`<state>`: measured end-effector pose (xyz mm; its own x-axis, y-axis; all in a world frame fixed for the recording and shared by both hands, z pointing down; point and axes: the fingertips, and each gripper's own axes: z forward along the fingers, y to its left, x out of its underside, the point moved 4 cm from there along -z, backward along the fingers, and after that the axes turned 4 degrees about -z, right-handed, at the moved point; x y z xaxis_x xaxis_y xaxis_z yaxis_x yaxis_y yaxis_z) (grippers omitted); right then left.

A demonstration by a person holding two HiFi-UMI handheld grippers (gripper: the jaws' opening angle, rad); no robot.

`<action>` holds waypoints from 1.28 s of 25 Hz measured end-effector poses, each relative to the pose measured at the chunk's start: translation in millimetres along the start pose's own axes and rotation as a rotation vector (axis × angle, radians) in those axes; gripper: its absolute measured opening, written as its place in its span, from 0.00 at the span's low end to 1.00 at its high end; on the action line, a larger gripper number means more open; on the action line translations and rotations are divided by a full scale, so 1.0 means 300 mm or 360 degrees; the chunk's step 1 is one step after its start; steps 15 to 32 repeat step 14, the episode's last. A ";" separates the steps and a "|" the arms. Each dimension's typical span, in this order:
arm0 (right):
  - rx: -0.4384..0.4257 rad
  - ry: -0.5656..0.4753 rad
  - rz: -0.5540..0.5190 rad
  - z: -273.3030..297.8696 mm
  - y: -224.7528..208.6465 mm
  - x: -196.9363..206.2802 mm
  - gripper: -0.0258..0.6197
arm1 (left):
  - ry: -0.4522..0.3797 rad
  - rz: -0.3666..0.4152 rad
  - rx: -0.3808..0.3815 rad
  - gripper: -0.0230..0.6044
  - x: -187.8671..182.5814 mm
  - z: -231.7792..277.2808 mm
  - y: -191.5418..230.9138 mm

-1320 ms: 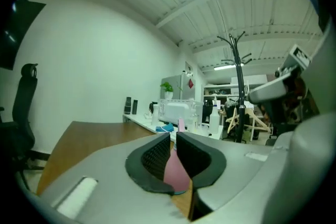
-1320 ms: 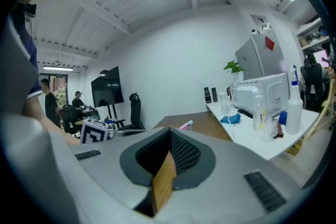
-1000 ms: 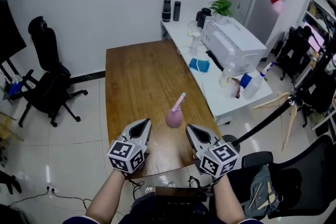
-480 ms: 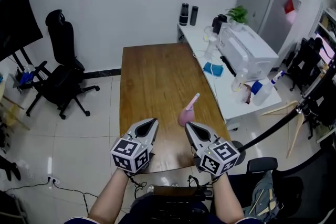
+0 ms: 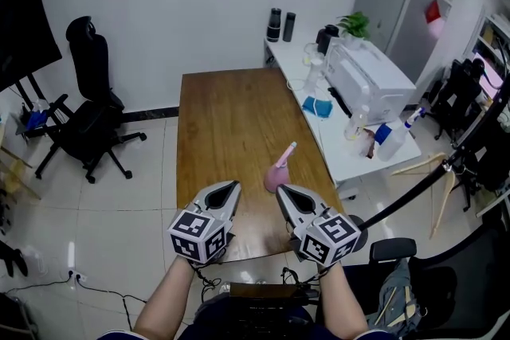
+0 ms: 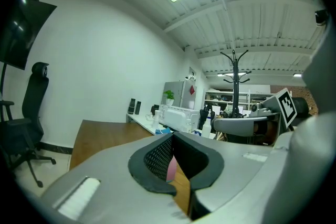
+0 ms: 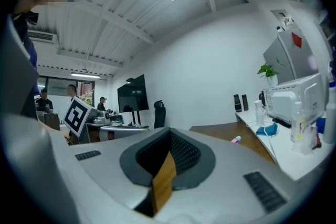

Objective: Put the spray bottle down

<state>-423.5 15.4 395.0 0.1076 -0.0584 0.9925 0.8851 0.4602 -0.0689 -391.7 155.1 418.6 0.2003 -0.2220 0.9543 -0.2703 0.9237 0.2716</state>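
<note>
The pink spray bottle (image 5: 276,173) stands on the wooden table (image 5: 223,115) near its front right, its nozzle pointing up to the right. My left gripper (image 5: 225,190) hovers over the table's front edge, left of the bottle, shut and empty. My right gripper (image 5: 284,194) is beside it, just in front of the bottle, shut and empty too. In the left gripper view a strip of the pink bottle (image 6: 170,167) shows through the slit between the closed jaws. The right gripper view catches the bottle's pink nozzle tip (image 7: 235,139) over the table.
A white side table (image 5: 335,147) with a printer (image 5: 362,80), a plant, a blue cloth and bottles runs along the wooden table's right side. A black office chair (image 5: 88,111) stands at the left, another (image 5: 446,283) at the lower right.
Both grippers have risen slightly over the table's front edge and stayed shut. The head view has swung a little. The pink bottle has not moved on the table.
</note>
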 end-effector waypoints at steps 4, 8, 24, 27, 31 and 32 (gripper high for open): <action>0.0019 0.0008 0.0012 -0.014 -0.011 0.006 0.05 | 0.0019 -0.0008 0.0006 0.05 0.010 0.004 -0.012; 0.0034 -0.0002 0.0017 -0.017 -0.013 -0.001 0.05 | 0.0031 -0.0012 0.0010 0.05 0.014 0.005 -0.011; 0.0046 -0.0006 0.0016 -0.017 -0.020 -0.002 0.05 | 0.0039 -0.0022 0.0019 0.05 0.017 0.015 -0.012; 0.0046 -0.0006 0.0016 -0.017 -0.020 -0.002 0.05 | 0.0039 -0.0022 0.0019 0.05 0.017 0.015 -0.012; 0.0046 -0.0006 0.0016 -0.017 -0.020 -0.002 0.05 | 0.0039 -0.0022 0.0019 0.05 0.017 0.015 -0.012; 0.0046 -0.0006 0.0016 -0.017 -0.020 -0.002 0.05 | 0.0039 -0.0022 0.0019 0.05 0.017 0.015 -0.012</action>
